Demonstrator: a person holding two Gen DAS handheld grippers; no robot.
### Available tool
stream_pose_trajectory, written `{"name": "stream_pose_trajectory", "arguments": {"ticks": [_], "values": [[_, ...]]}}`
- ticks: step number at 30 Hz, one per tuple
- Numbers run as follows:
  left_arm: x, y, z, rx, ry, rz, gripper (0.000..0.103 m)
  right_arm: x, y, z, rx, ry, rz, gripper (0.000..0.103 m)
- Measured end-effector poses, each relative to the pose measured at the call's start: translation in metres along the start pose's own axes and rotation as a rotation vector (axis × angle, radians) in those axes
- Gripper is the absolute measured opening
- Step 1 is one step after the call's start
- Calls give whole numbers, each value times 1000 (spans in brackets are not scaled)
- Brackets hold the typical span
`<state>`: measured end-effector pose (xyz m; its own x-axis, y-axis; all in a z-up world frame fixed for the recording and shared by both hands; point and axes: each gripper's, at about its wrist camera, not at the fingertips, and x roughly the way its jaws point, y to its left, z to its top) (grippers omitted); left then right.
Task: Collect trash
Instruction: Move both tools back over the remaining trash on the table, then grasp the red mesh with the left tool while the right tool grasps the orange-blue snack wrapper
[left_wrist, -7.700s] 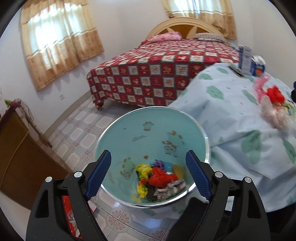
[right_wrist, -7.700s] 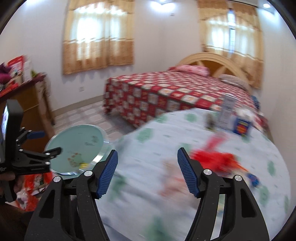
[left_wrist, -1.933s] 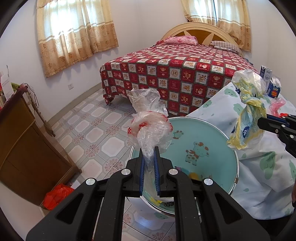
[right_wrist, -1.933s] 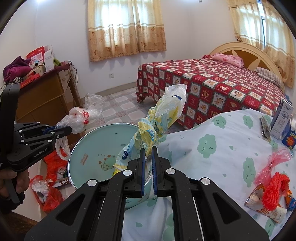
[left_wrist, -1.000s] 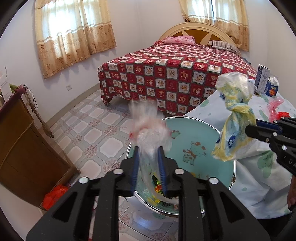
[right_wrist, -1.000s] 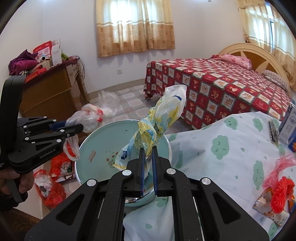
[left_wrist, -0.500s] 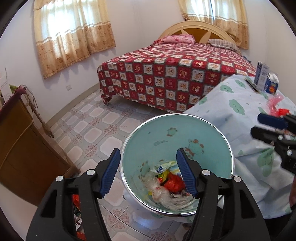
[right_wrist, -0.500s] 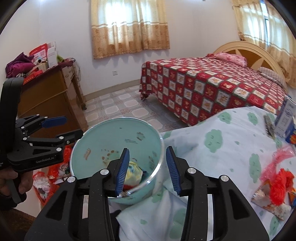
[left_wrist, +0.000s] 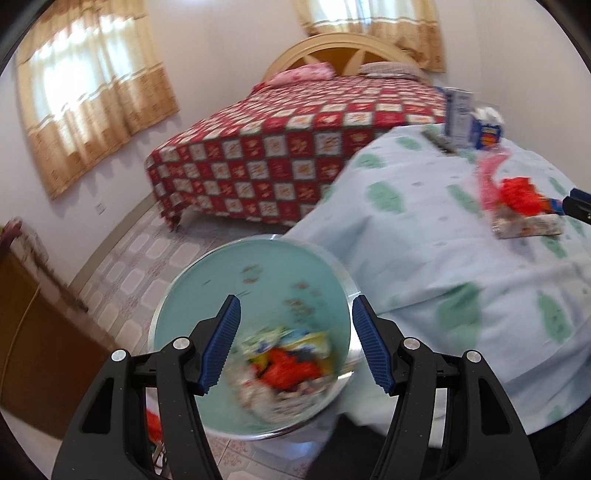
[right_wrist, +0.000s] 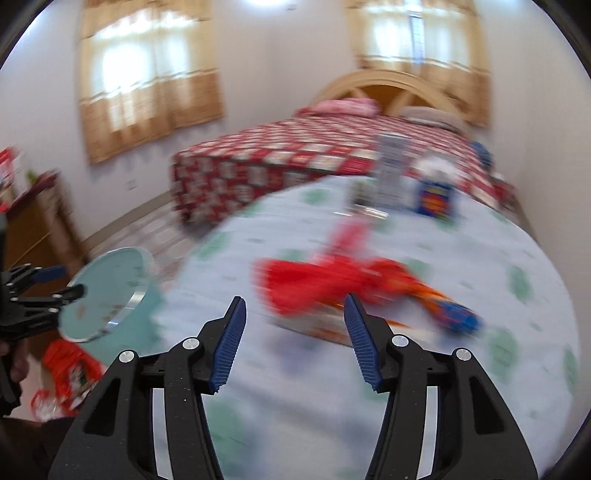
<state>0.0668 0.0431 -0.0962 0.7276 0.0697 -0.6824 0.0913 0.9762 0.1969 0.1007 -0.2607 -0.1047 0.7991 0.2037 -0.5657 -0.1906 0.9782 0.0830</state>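
Lying in the bin (left_wrist: 207, 291) now, both bags; grippers empty

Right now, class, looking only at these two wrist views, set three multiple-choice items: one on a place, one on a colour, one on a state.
1. Where is the red trash?
A in the bin
B on the table's cloth
C on the bed

2. What colour is the bin's inside?
A pale turquoise
B black
C yellow

3. What do the left gripper's fingers hold?
A a bag
B a carton
C nothing

Key: B, it lies on the green-patterned cloth; A, its wall shows turquoise; C, the gap is empty.
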Motion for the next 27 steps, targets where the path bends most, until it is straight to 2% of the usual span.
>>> {"name": "stream_pose_trajectory", "arguments": {"ticks": [3, 9, 11, 15, 19, 20, 22, 23, 24, 27], "values": [[-2, -34, 15, 31, -22, -41, 63, -13, -44, -13, 71, -5, -68, 55], [-7, -107, 51, 71, -71, -133, 67, -24, -105, -33, 156, -4, -152, 55], [-7, -129, 63, 83, -88, -162, 70, -26, -118, -35, 172, -7, -160, 55], [-1, -171, 81, 125, -86, -206, 71, -27, -132, -40, 192, -17, -164, 59], [17, -201, 87, 175, -60, -209, 70, -25, -136, -43, 216, -13, -148, 59], [21, -204, 86, 180, -50, -215, 65, -24, -137, -43, 216, -13, -144, 59], [33, -209, 85, 194, -9, -229, 37, -24, -134, -38, 207, -10, -147, 59], [35, -208, 85, 189, 2, -239, 30, -21, -134, -35, 200, -5, -153, 59], [37, -207, 84, 188, 16, -264, 9, -19, -133, -32, 198, 0, -154, 59], [31, -201, 82, 192, 5, -266, 8, -10, -133, -22, 185, 11, -163, 59]]}}
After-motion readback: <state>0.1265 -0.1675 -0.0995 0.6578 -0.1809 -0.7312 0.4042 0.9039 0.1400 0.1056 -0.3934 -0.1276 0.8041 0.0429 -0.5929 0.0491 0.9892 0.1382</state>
